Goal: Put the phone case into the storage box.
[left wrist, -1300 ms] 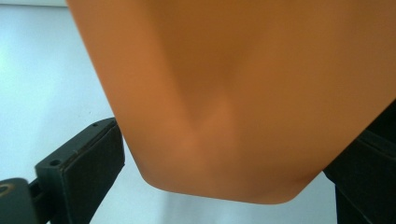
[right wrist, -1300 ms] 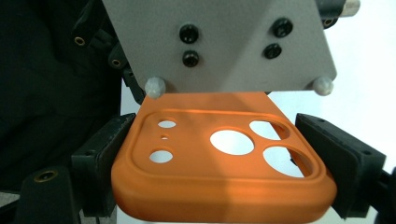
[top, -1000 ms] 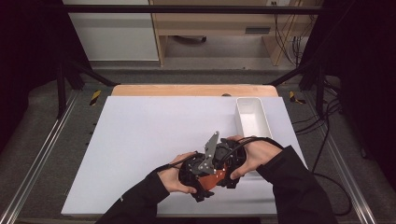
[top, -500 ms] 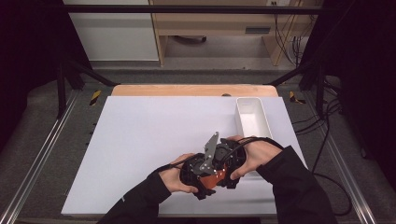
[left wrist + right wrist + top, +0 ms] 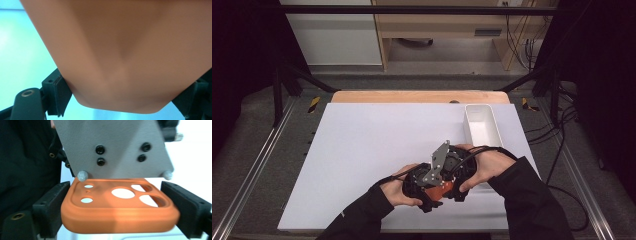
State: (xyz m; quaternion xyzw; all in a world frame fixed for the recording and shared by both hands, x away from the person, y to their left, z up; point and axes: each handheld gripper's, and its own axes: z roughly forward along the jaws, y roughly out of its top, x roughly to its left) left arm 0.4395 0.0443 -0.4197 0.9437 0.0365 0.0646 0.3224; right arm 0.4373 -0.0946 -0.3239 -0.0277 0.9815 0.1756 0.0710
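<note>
While both hands stay put since 1 second ago, right gripper jaws just opening beside orange phone case, left gripper clamped on it.

White tabletop on wooden board; grey carpeted floor, black curtains, wooden shelf unit behind

Black sleeves; black 2-jaw tools; grey plate with 4 black screws
</note>
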